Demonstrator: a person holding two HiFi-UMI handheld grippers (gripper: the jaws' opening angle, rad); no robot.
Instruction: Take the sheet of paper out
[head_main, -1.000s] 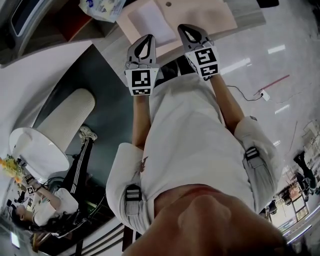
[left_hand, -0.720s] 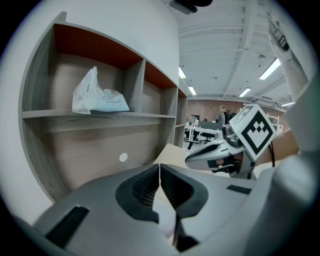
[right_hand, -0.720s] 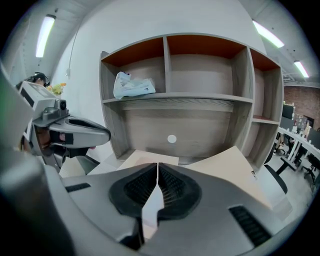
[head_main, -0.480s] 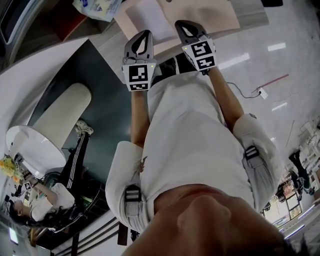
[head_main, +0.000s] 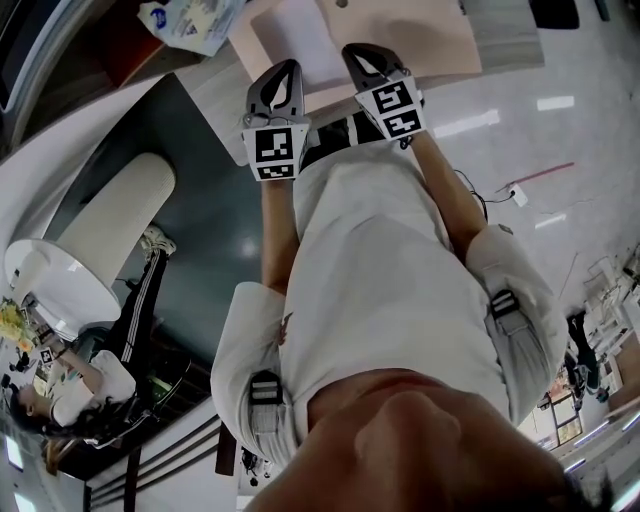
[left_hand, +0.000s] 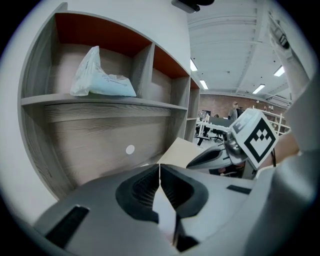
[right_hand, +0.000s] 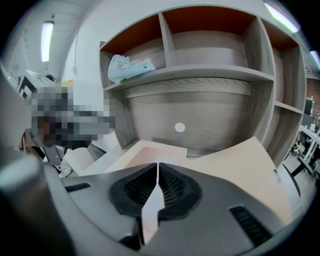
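Note:
A white sheet of paper (head_main: 290, 35) lies on the left part of a beige folder (head_main: 420, 35) on the grey wooden desk (head_main: 505, 45). In the right gripper view the sheet (right_hand: 150, 150) looks pale pink, with the folder (right_hand: 235, 170) spreading to its right. My left gripper (head_main: 283, 70) hovers at the sheet's near edge, shut with nothing between its jaws. My right gripper (head_main: 356, 52) is over the folder's near edge beside the sheet, also shut and empty. From the left gripper view the right gripper (left_hand: 220, 155) shows ahead to the right, over the folder (left_hand: 182, 150).
A grey shelf unit (right_hand: 200, 72) with orange-backed compartments stands behind the desk. A blue-white plastic bag (left_hand: 100, 77) lies on its shelf. A white round cap (right_hand: 179, 127) sits in the back panel. A seated person (head_main: 80, 385) and a white rounded object (head_main: 90, 250) are at the left.
Both grippers have sunk a little toward the desk and tilted further down, closer to the paper and folder. Their jaws stay shut and nothing was taken.

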